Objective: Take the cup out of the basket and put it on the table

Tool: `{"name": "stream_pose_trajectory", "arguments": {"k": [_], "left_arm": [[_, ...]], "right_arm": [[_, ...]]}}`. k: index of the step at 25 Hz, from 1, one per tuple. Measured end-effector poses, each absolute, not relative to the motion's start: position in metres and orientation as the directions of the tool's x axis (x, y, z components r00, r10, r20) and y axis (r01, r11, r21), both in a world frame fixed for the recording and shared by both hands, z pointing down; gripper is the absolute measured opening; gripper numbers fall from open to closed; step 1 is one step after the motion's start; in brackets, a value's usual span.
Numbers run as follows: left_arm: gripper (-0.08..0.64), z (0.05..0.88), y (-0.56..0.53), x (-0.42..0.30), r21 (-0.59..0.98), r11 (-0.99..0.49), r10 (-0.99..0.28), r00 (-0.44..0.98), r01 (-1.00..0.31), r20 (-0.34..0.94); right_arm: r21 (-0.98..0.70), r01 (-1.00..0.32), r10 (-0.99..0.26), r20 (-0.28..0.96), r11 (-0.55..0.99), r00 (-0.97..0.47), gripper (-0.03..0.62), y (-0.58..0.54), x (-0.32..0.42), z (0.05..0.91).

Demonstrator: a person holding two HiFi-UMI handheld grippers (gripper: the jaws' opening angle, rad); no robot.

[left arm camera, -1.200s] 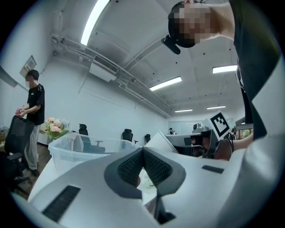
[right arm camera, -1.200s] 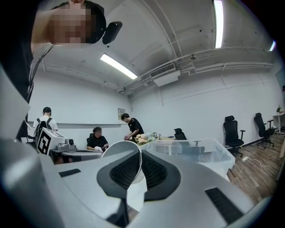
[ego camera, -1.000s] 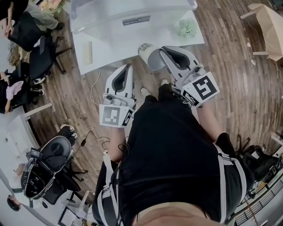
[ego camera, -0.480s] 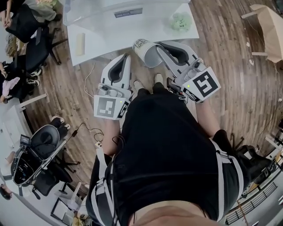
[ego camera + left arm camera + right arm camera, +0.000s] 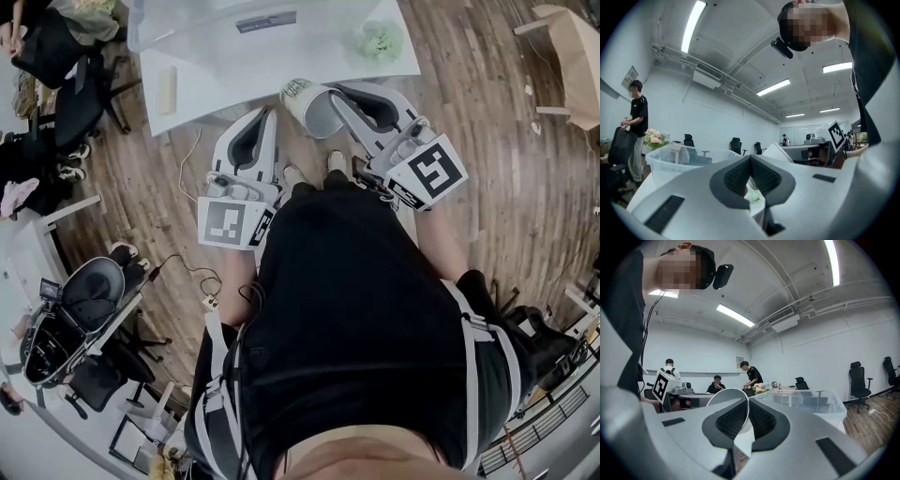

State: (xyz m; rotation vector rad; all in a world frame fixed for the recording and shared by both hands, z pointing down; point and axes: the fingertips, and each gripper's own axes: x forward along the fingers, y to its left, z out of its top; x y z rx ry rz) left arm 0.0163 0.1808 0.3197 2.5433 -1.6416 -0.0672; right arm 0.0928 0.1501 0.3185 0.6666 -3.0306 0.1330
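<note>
A white paper cup lies tilted with its open mouth toward me, just at the near edge of the white table. My right gripper is shut on its rim, and in the right gripper view the thin cup wall runs between the ribbed pads. Beside it to the left, my left gripper is shut with nothing in it, its pads meeting at the tip. The clear plastic basket stands on the table beyond both grippers; it also shows as the basket in the right gripper view and the basket in the left.
On the table lie a pale green crumpled thing and a cream block. Black office chairs stand at the left, with another chair at the lower left. A wooden piece sits at the top right. People stand far off.
Both grippers have drifted a little forward toward the table's edge, the right one still shut on the cup. Neither gripper's jaws have changed.
</note>
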Motion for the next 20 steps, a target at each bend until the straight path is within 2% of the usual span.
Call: {"name": "stream_pose_trajectory", "arguments": {"k": [20], "left_arm": [[0.018,0.321,0.166,0.021,0.102,-0.415,-0.907,0.42,-0.904,0.039]], "right_arm": [[-0.081,-0.4,-0.398,0.039,0.913,-0.917,0.031,0.136,0.095,0.317]]}}
